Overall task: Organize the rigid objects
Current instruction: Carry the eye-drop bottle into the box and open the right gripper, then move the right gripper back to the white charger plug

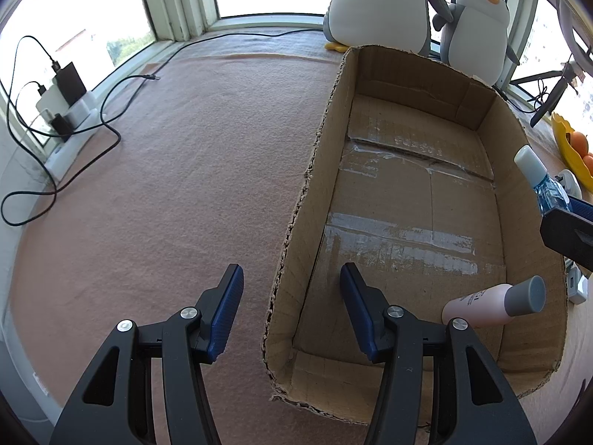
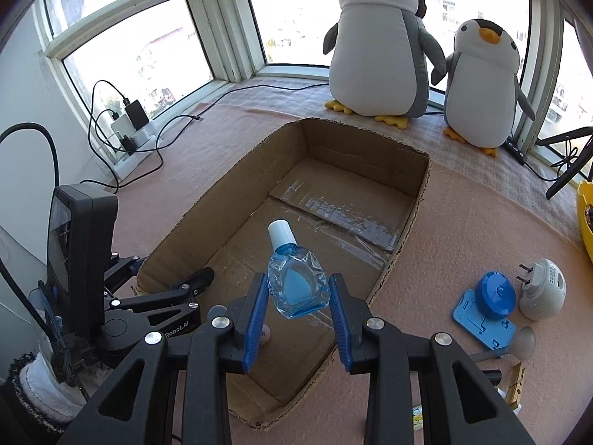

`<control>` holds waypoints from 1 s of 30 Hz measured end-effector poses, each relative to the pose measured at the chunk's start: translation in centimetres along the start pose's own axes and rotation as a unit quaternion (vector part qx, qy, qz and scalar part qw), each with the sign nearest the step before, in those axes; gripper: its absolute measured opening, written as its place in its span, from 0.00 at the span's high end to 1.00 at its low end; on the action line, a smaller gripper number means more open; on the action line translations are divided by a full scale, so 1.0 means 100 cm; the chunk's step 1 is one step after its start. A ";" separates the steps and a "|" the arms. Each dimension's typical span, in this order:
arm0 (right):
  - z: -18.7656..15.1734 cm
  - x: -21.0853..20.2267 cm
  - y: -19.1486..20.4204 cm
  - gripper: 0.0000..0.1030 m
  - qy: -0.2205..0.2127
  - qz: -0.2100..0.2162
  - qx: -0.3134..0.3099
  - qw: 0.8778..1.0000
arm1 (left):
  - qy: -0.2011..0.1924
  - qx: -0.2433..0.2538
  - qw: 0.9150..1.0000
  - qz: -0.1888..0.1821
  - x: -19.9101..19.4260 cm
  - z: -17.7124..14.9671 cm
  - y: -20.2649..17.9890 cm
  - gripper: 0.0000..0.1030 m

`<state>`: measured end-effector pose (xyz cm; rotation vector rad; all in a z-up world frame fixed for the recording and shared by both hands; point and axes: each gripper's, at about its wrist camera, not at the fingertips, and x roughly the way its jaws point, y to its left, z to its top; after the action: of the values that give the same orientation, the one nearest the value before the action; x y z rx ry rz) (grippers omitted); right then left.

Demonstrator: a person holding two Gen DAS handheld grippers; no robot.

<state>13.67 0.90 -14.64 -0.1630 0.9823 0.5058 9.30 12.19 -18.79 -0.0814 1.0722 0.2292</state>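
An open cardboard box (image 1: pixel 326 141) (image 2: pixel 415 207) lies on the pink cloth. My right gripper (image 2: pixel 298 296) is shut on a clear blue bottle (image 2: pixel 296 282) with a white cap and holds it above the box's near end; the bottle also shows at the right edge of the left wrist view (image 1: pixel 545 181). A pink bottle (image 1: pixel 489 302) with a grey cap lies on its side inside the box. My left gripper (image 1: pixel 291 282) is open and empty, straddling the box's left wall near its front corner.
Two plush penguins (image 2: pixel 381 48) stand behind the box by the window. A blue round lid on a blue card (image 2: pixel 489 304), a white plug (image 2: pixel 541 289), a suction cup and a clothespin lie right of the box. Chargers and cables (image 1: pixel 66 104) sit far left. A yellow bowl (image 1: pixel 567 148) holds oranges.
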 end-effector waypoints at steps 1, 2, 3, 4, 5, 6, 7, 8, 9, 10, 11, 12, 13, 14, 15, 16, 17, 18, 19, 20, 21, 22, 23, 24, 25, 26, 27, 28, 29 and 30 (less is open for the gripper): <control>0.000 0.001 0.000 0.71 0.001 0.001 0.000 1.000 | 0.000 0.000 1.000 0.000 0.000 0.000 -0.001 0.48; 0.000 0.001 0.001 0.71 0.001 0.001 -0.001 1.000 | 0.000 0.000 1.000 0.000 0.000 0.000 0.000 0.48; 0.000 0.001 0.001 0.71 0.000 0.000 -0.002 1.000 | 0.000 0.000 1.000 0.000 0.000 0.000 -0.001 0.48; 0.000 0.001 0.001 0.71 -0.001 0.000 -0.003 1.000 | 0.000 0.000 1.000 0.000 0.001 0.000 -0.001 0.48; 0.000 0.001 0.001 0.71 -0.001 0.000 -0.003 1.000 | 0.000 0.000 1.000 0.000 0.001 0.000 -0.002 0.48; 0.001 0.001 0.001 0.70 0.000 -0.001 -0.003 1.000 | 0.000 0.000 1.000 0.000 0.001 0.000 -0.001 0.48; 0.001 0.001 0.001 0.70 0.000 0.000 -0.003 1.000 | 0.000 0.000 1.000 0.000 0.001 0.000 -0.001 0.48; 0.002 0.001 0.001 0.65 0.000 -0.001 -0.003 1.000 | 0.000 0.000 1.000 0.000 0.001 0.000 0.000 0.48; 0.002 0.000 0.001 0.62 -0.001 -0.003 -0.003 1.000 | 0.000 0.000 1.000 0.000 0.001 0.000 -0.001 0.48; 0.002 -0.001 0.001 0.55 -0.004 -0.005 -0.002 1.000 | -0.001 0.000 1.000 0.000 0.001 0.000 -0.001 0.48; 0.002 -0.002 0.001 0.51 -0.007 -0.006 -0.002 1.000 | -0.001 0.000 1.000 -0.001 0.000 -0.001 -0.001 0.48; 0.002 -0.003 0.000 0.50 -0.008 -0.006 -0.001 1.000 | 0.000 0.000 1.000 -0.001 0.001 -0.001 -0.001 0.48; 0.002 -0.003 0.000 0.50 -0.008 -0.007 0.000 1.000 | -0.001 0.000 1.000 -0.001 0.001 -0.001 -0.002 0.48; 0.002 -0.003 -0.001 0.50 -0.008 -0.006 0.001 1.000 | -0.001 0.000 1.000 -0.001 0.001 -0.001 -0.001 0.48; 0.003 -0.003 -0.001 0.50 -0.008 -0.006 0.002 1.000 | -0.001 0.000 1.000 -0.001 0.001 0.000 -0.003 0.48; 0.003 -0.004 -0.002 0.50 -0.008 -0.006 0.003 1.000 | -0.001 -0.001 1.000 -0.002 0.000 -0.001 -0.002 0.48; 0.003 -0.004 -0.003 0.50 -0.009 -0.006 0.004 1.000 | -0.001 -0.001 1.000 -0.002 0.000 -0.001 -0.001 0.48; 0.003 -0.005 -0.003 0.50 -0.009 -0.006 0.005 1.000 | -0.001 -0.001 1.000 -0.002 0.000 -0.001 -0.003 0.48; 0.003 -0.005 -0.004 0.50 -0.010 -0.006 0.007 1.000 | -0.001 0.000 1.000 -0.002 0.000 -0.001 -0.001 0.48; 0.003 -0.007 -0.005 0.50 -0.010 -0.006 0.008 1.000 | -0.001 0.000 1.000 -0.002 0.000 -0.001 -0.002 0.48; 0.003 -0.008 -0.006 0.50 -0.011 -0.005 0.010 1.000 | -0.001 0.000 1.000 -0.002 0.000 -0.001 -0.001 0.48; 0.003 -0.010 -0.008 0.50 -0.013 -0.004 0.012 1.000 | -0.001 0.000 1.000 -0.002 0.000 -0.001 -0.002 0.48; 0.002 -0.012 -0.009 0.50 -0.014 -0.002 0.015 1.000 | -0.001 0.000 1.000 -0.002 0.000 -0.001 -0.002 0.48; 0.002 -0.014 -0.011 0.50 -0.016 -0.001 0.018 1.000 | -0.001 0.001 1.000 -0.002 0.000 -0.001 -0.001 0.48; 0.001 -0.017 -0.014 0.50 -0.017 0.000 0.022 1.000 | -0.001 0.002 1.000 -0.001 0.001 -0.001 -0.002 0.48; 0.000 -0.019 -0.016 0.50 -0.018 0.001 0.026 1.000 | -0.001 0.002 1.000 -0.001 0.001 -0.001 -0.001 0.48; -0.001 -0.021 -0.019 0.50 -0.018 0.002 0.029 0.999 | -0.001 0.002 1.000 -0.001 0.000 -0.001 -0.001 0.48; -0.002 -0.024 -0.022 0.50 -0.018 0.003 0.033 0.999 | -0.001 0.002 1.000 -0.001 0.000 -0.001 -0.001 0.48; -0.004 -0.027 -0.026 0.50 -0.019 0.004 0.037 0.999 | -0.001 0.003 1.000 -0.002 -0.001 -0.002 0.000 0.48; -0.007 -0.029 -0.030 0.50 -0.018 0.005 0.043 0.999 | -0.001 0.003 1.000 -0.001 -0.001 -0.002 0.000 0.48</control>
<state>13.31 -2.97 -12.91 -0.0726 0.9681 0.4728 9.13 12.16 -18.81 -0.0774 1.0698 0.2238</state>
